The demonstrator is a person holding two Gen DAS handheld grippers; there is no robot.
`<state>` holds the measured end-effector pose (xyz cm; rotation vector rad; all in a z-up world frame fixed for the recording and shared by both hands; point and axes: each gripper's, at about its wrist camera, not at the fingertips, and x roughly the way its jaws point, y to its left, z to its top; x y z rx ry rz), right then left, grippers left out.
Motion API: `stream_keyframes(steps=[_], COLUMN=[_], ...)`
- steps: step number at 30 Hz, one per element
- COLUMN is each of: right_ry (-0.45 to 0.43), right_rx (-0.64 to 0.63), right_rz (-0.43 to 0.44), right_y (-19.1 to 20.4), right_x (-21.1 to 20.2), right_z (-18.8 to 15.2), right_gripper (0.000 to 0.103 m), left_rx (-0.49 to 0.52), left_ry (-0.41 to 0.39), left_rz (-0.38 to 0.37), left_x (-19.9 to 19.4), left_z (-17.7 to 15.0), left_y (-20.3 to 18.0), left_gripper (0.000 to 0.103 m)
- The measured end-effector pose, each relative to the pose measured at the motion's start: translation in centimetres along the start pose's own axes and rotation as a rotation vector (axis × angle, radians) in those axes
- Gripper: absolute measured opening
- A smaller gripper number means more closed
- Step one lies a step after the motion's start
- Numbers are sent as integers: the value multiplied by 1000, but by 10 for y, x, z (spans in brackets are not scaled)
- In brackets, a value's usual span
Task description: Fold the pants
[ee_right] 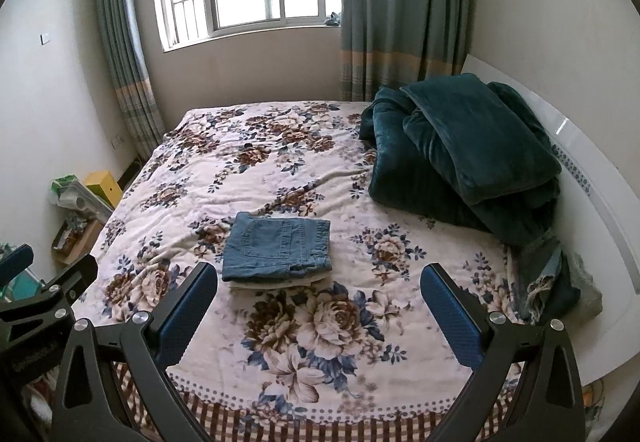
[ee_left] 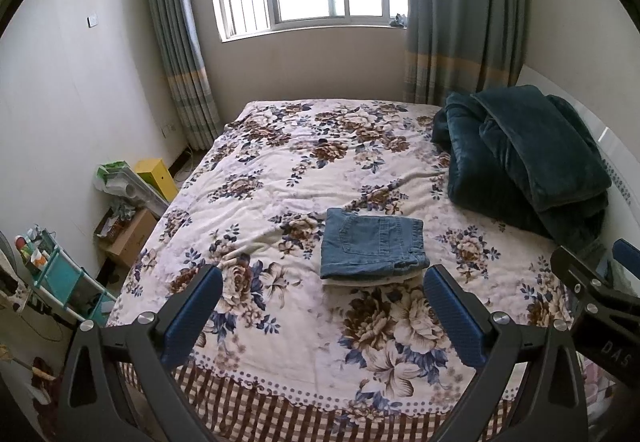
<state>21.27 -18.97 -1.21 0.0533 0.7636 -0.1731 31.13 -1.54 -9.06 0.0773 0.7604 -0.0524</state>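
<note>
Left wrist view showed the left gripper (ee_left: 322, 296) held above the near edge of the bed (ee_left: 280, 170), its blue pads spread wide with nothing between them. The pants (ee_left: 372, 248), blue denim, lay folded into a small neat block on the floral bedspread, just beyond the fingertips and touching neither gripper. The right gripper (ee_right: 318, 292) hung beside its twin, jaws equally wide and empty, the pants (ee_right: 277, 251) ahead of it and a little left. Both tools seemed drawn back clear of the cloth, probably because the folding looked finished and nothing needed holding. A heaped teal blanket (ee_left: 524, 158) sat well apart at the bed's right, against the white headboard (ee_right: 580, 170).
</note>
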Motion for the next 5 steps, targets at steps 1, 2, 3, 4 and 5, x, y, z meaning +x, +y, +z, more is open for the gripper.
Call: stream_keyframes(steps=[1,2,3,4,5], right_ry=[-1,1,4,5,6], right_rx=[-2,-4,0,0,1], right_rz=[-1,0,1,3,2], right_y=[0,1,-1,1,2], right_x=[0,1,0,0,-1], right_z=[0,0,-1,-1,-1], right_gripper=[103,103,103,103,103], left_rx=[0,0,0,0,0], left_ry=[0,1,1,-1,-1], left_rz=[-5,-6,-6,-7,-9], left_x=[0,1,0,0,0], left_z=[0,0,-2,-2,-1], left_y=[0,1,0,0,1], left_gripper=[103,103,103,103,103])
